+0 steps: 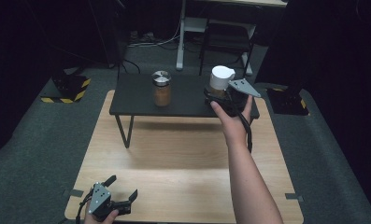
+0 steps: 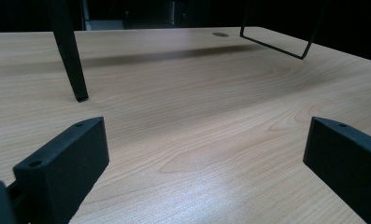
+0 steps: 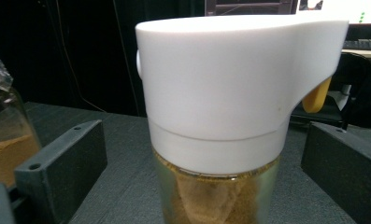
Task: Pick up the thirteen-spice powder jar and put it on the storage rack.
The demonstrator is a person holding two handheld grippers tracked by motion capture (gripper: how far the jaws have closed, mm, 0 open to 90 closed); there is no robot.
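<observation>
Right gripper (image 1: pixel 220 95) at white-capped jar (image 1: pixel 219 81) on black shelf (image 1: pixel 136 100) over desk (image 1: pixel 174 186); jaws wide apart either side of jar, not pressing. Second jar (image 1: pixel 162 88) stands well apart. Left gripper (image 1: pixel 120 193) rests on desk, jaws open, empty. Grasp not yet made.

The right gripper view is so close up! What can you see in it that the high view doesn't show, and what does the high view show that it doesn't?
Only the right gripper view shows the yellow spout under the white lid.

Only the high view shows the left gripper, jaws open, low on the wooden table, and the person's forearm.

Both show the white-lidded jar between the right gripper's open jaws, the other jar, and the black shelf.
</observation>
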